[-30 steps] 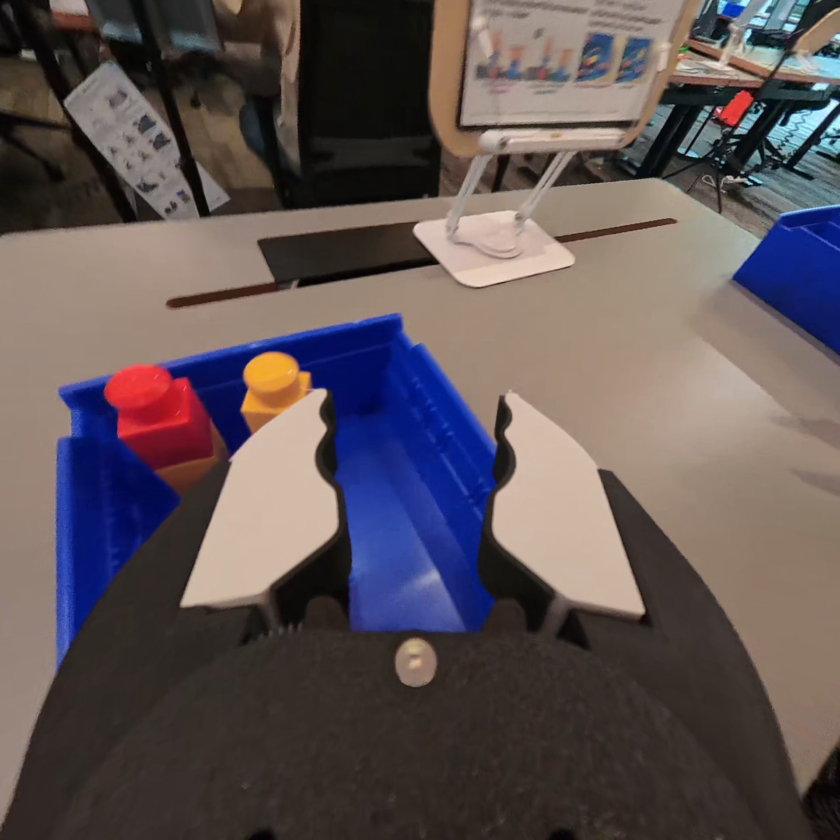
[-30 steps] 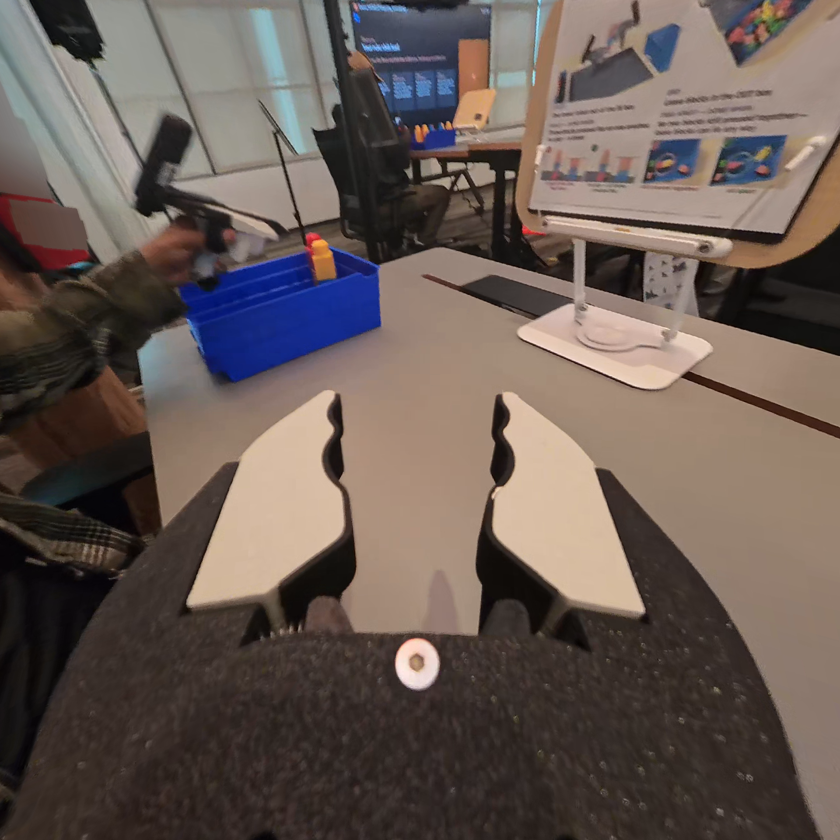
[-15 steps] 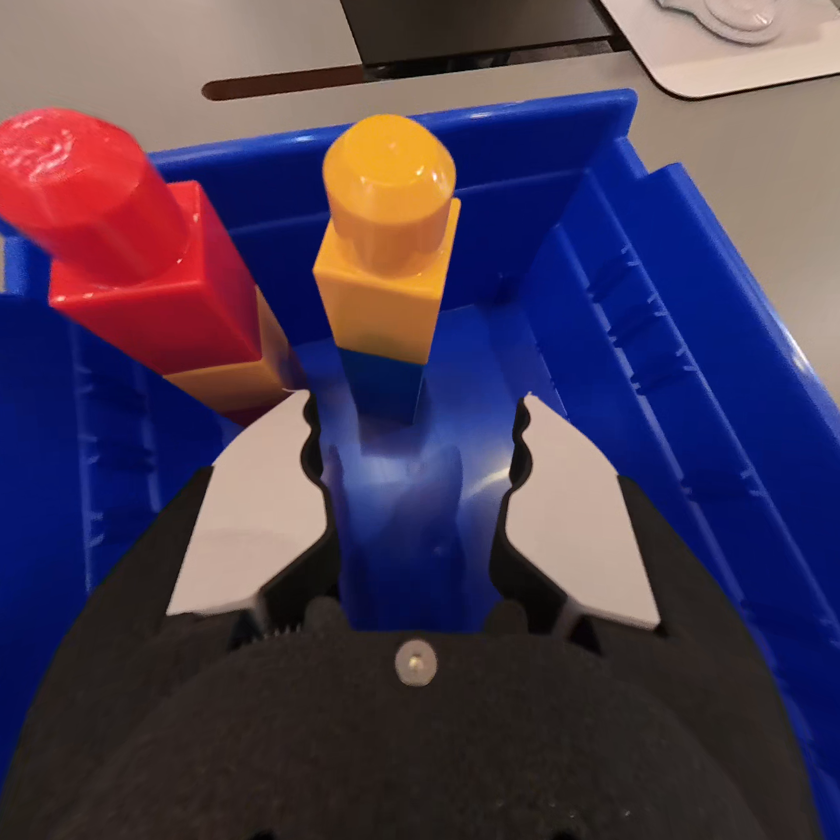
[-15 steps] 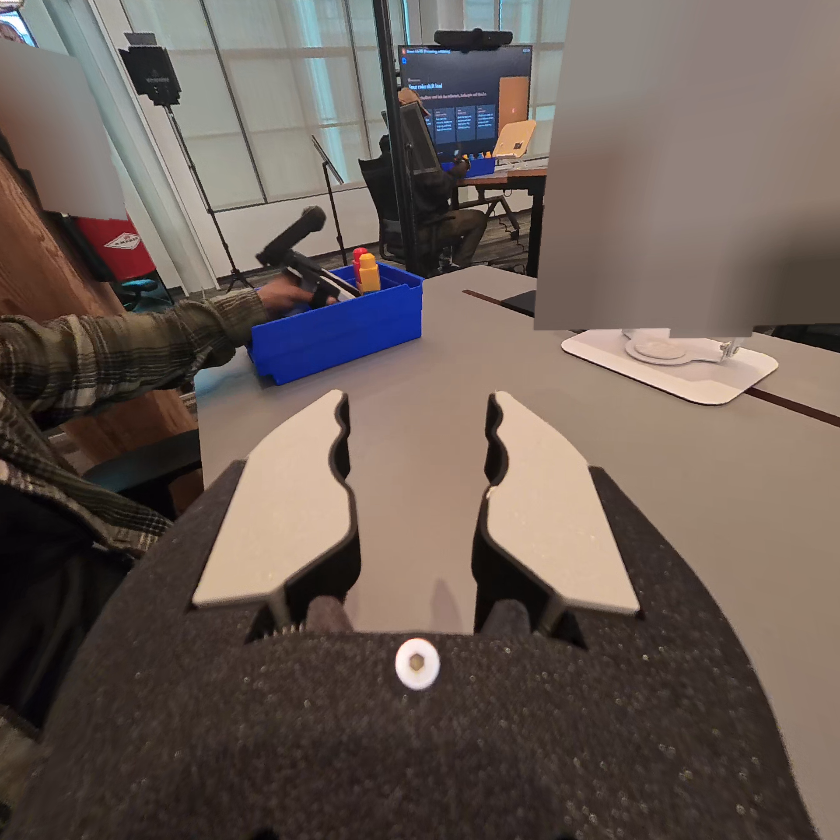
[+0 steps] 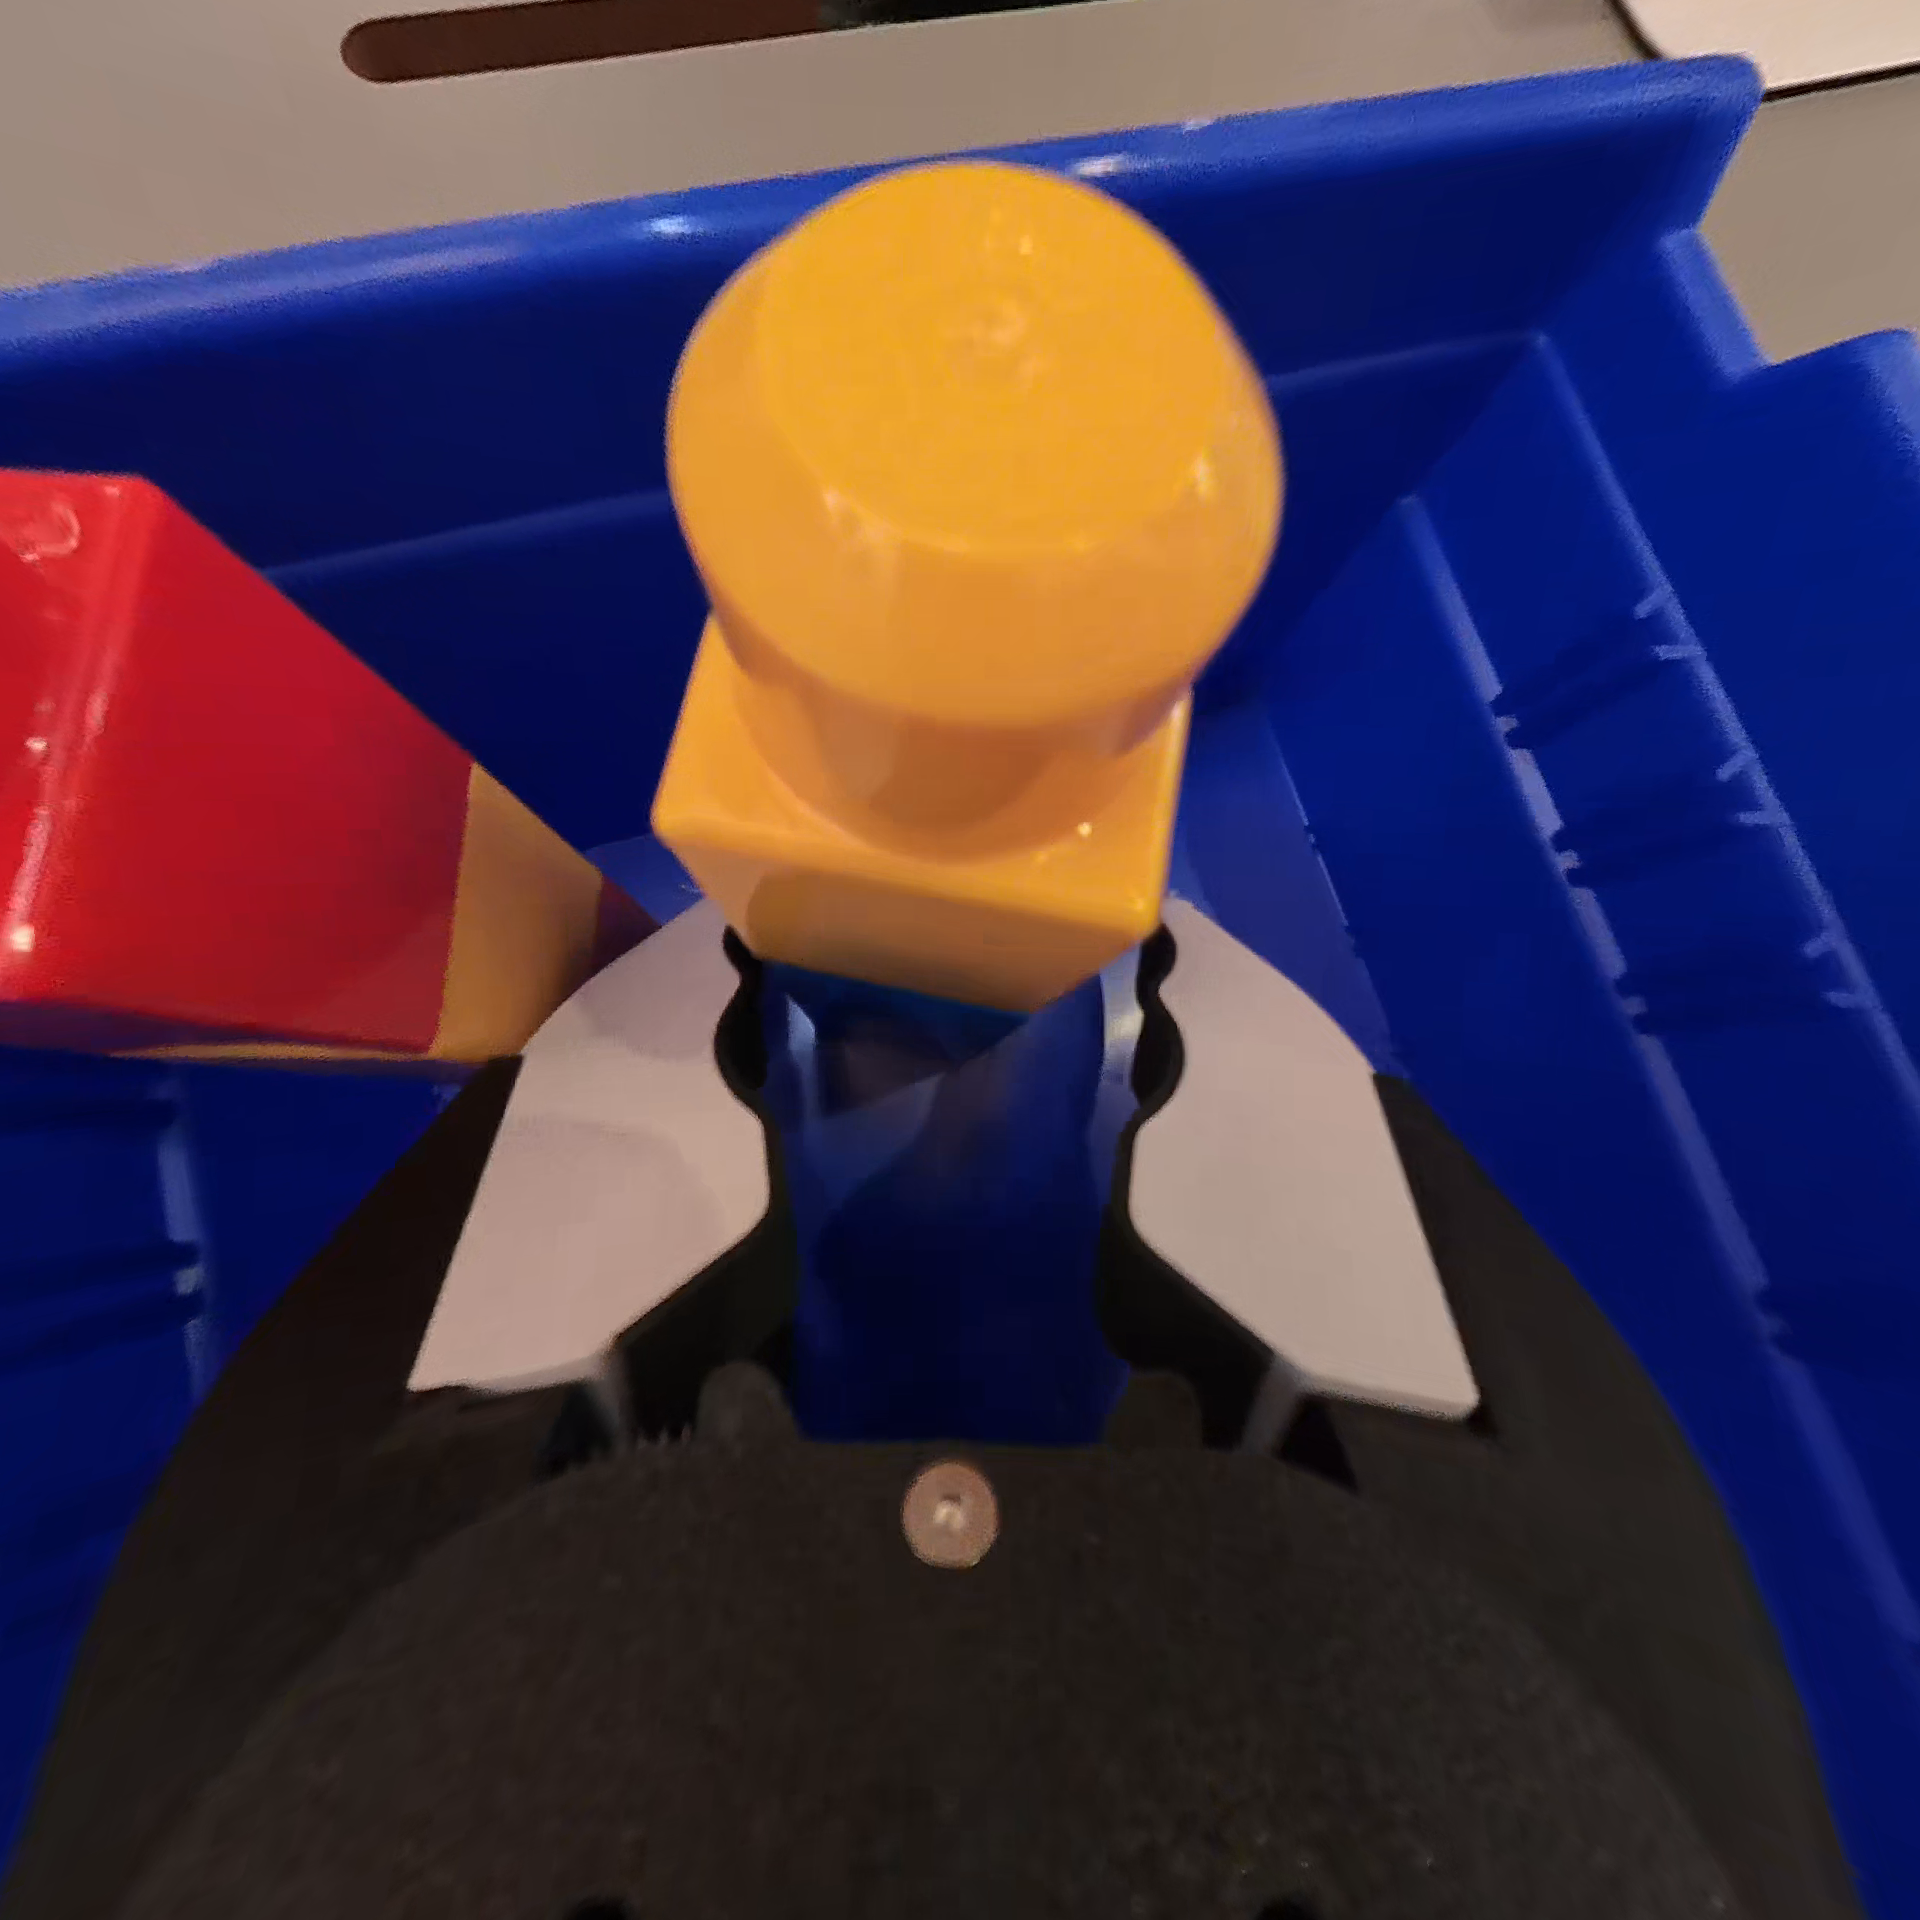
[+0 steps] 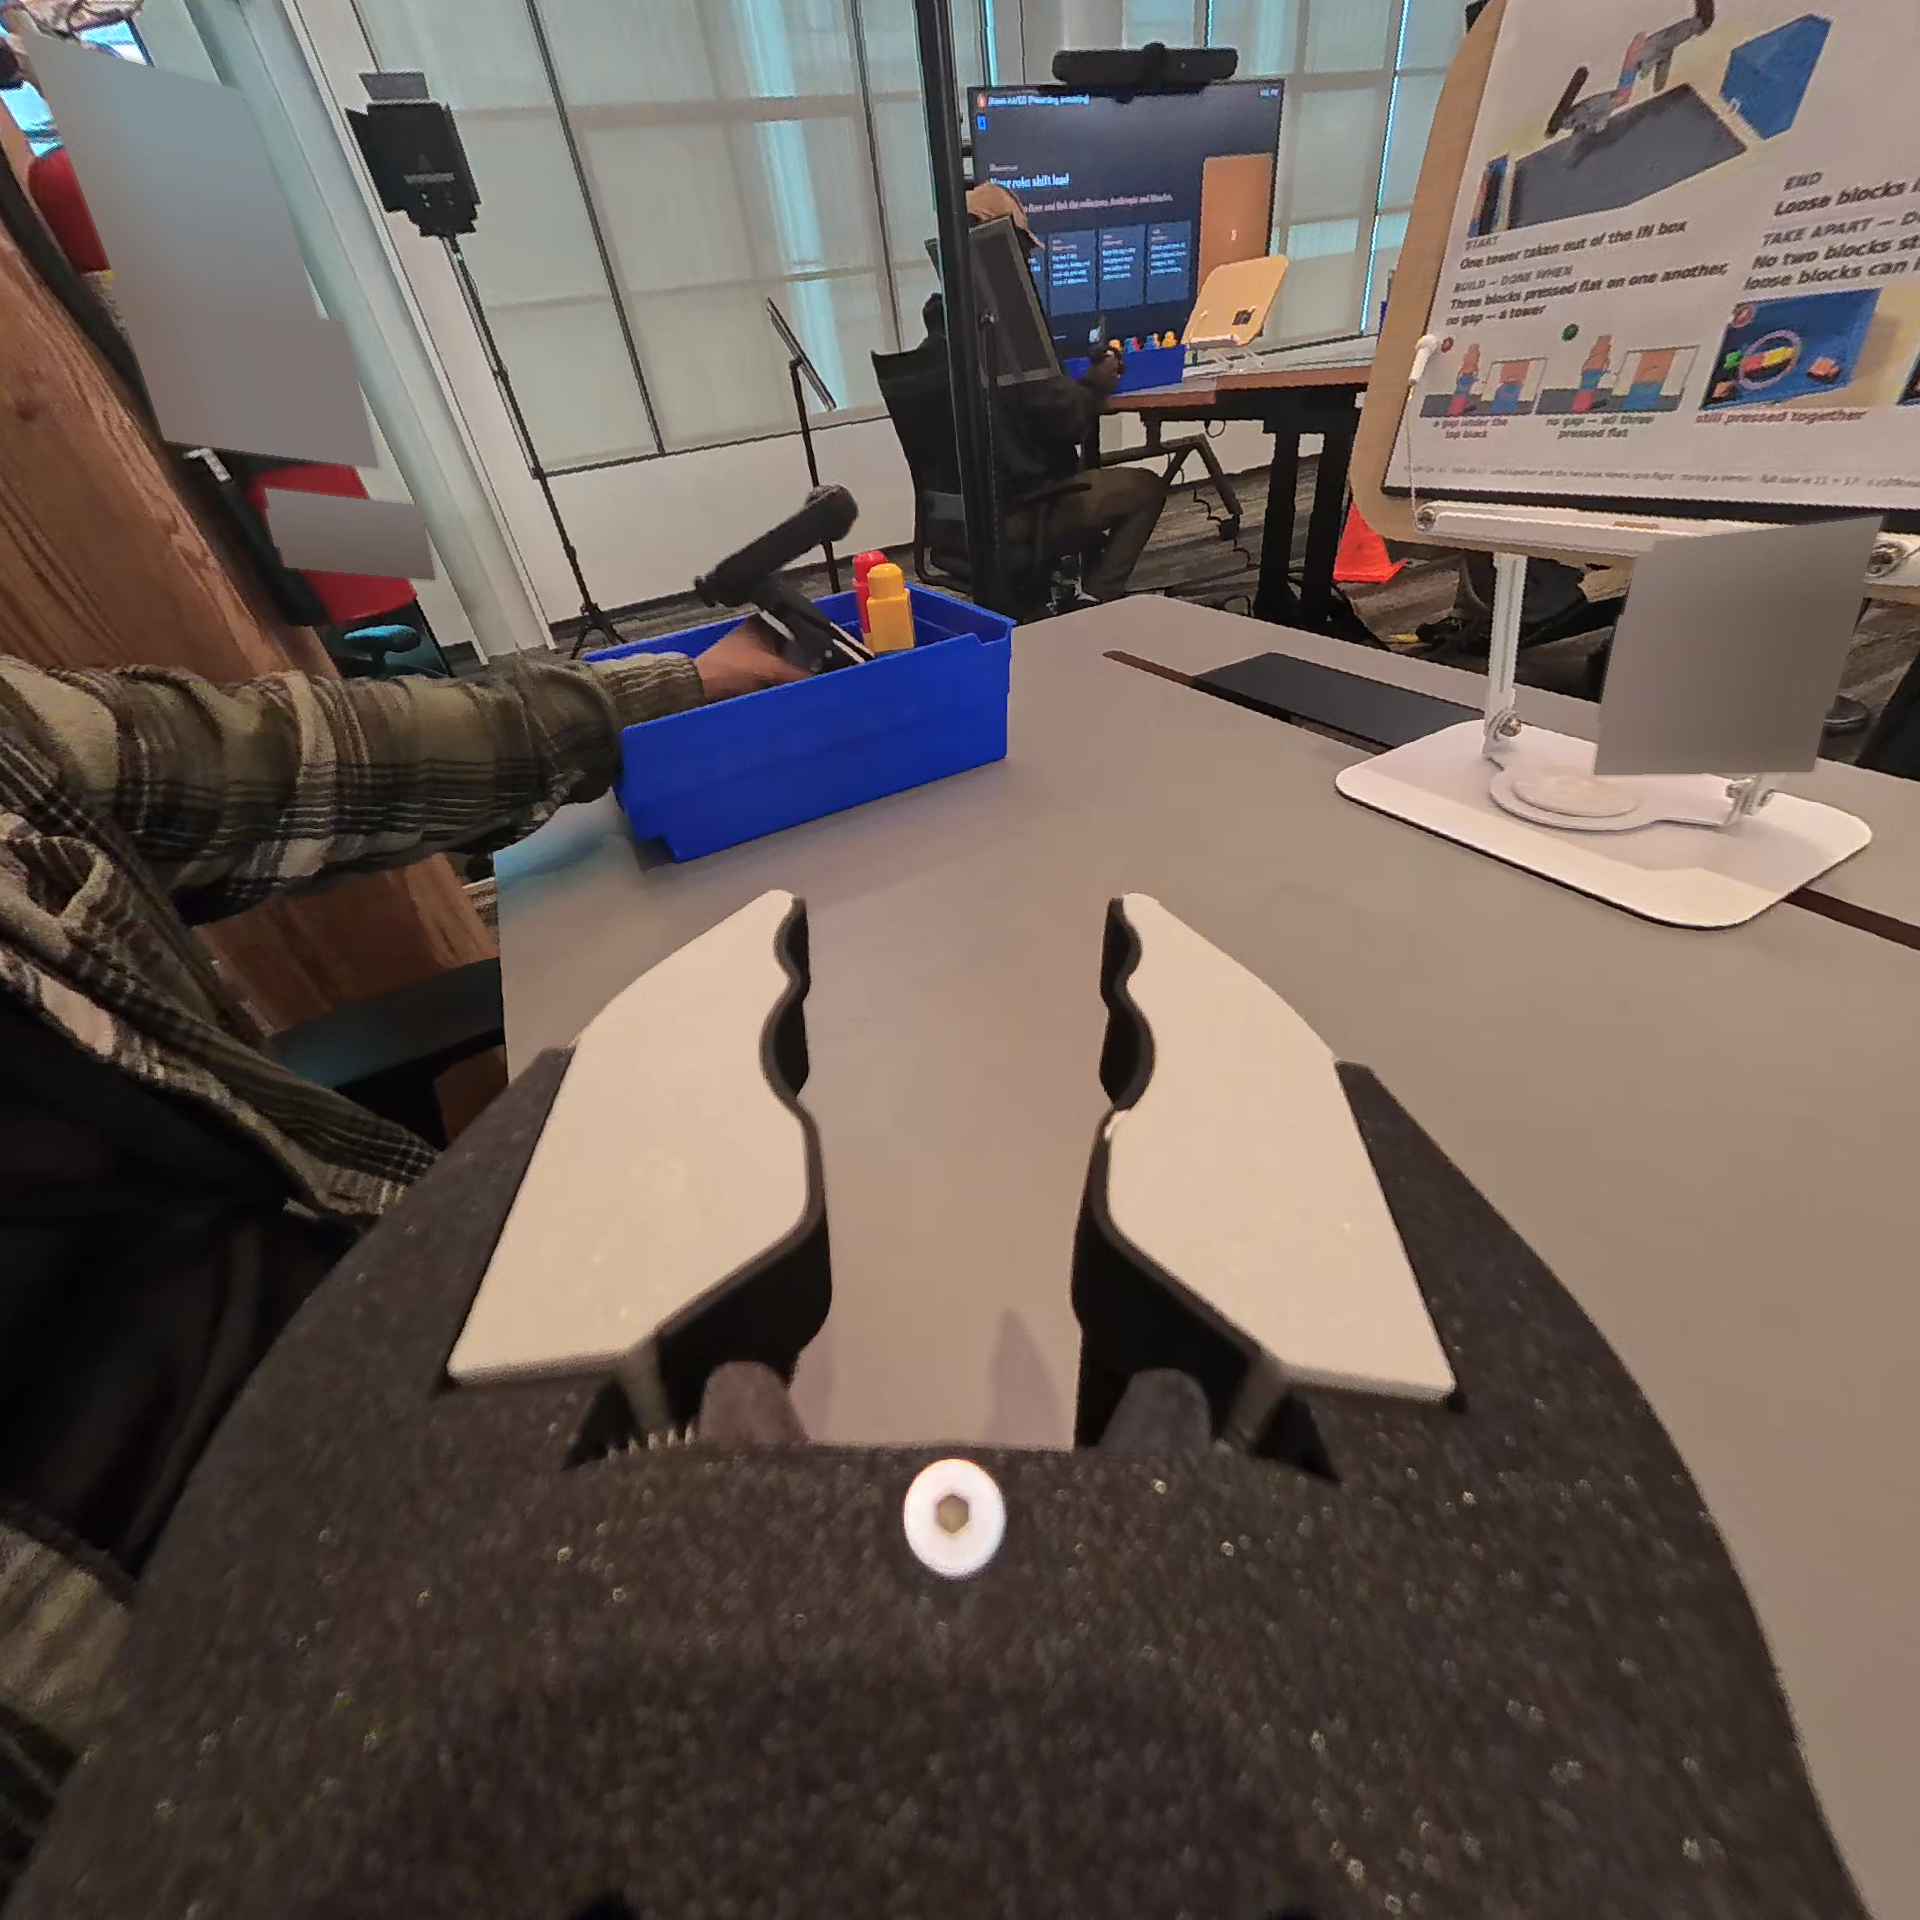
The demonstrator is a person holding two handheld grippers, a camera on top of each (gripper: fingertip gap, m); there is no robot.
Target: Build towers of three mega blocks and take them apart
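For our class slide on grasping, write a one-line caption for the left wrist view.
Open left gripper straddling the blue block under the yellow-topped tower inside the blue bin, red-topped tower beside it.

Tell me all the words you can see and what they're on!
Instruction sheet on the white stand: printed words and pictures; I don't copy writing.
Dark screen far behind: small lines, not copied either.
Yellow block, blue bin: no writing shows.

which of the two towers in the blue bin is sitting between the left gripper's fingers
The yellow-topped tower, with a blue block beneath its yellow one, stands between the open left gripper fingers. The red-topped tower sits off to the left, outside them, in the same blue bin.
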